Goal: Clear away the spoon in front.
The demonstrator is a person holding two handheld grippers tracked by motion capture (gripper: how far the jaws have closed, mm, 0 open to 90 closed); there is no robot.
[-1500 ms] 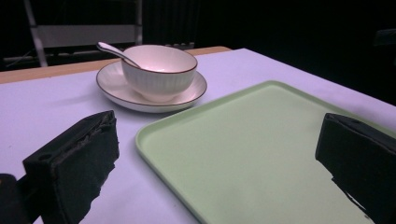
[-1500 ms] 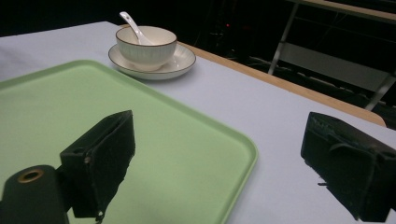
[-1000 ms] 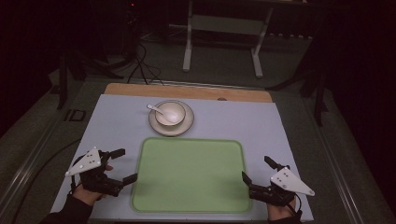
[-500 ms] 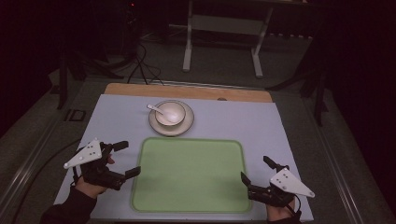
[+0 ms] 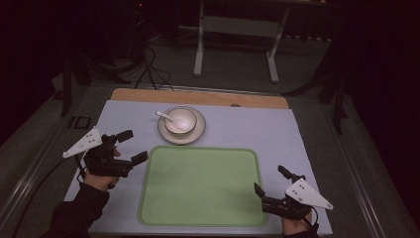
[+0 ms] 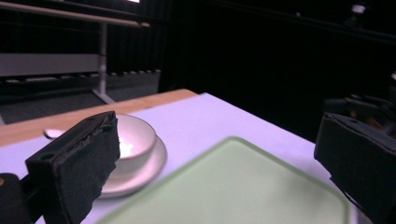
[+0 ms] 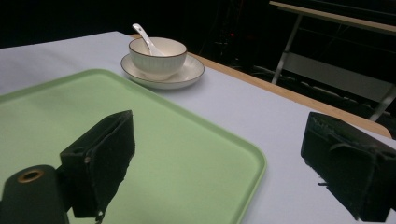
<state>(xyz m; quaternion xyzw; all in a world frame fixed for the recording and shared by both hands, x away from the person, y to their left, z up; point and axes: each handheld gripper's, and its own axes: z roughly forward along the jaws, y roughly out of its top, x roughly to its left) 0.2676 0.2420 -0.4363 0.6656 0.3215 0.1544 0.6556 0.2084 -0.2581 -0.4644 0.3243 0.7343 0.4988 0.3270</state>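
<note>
Two hand-held grippers are seen over the counter (image 5: 307, 134), one at each side of the green tray (image 5: 200, 183); the left hand-held gripper (image 5: 132, 147) is held just off the tray's left edge, its jaws spread wide with nothing between them; the right hand-held gripper (image 5: 270, 181) is held at the tray's near right corner, its jaws likewise spread wide and empty. The tray is found directly between the two, lying flat on the pale sheet that covers the counter; one jaw of the right hand-held gripper is seen above the tray's surface, the other beyond its rim over the sheet, though contact with the tray cannot be told.

Ahead of the left hand-held gripper and slightly toward the other one, a white bowl (image 5: 180, 120) is set on a saucer (image 5: 197, 133), just beyond the tray's far edge and apart from it; a white spoon (image 5: 163, 115) is rested in the bowl, its handle leaned over the rim. From the right hand-held gripper the bowl is placed well ahead, past the far corner of the tray; in the left gripper view it is partly hidden behind one jaw.
</note>
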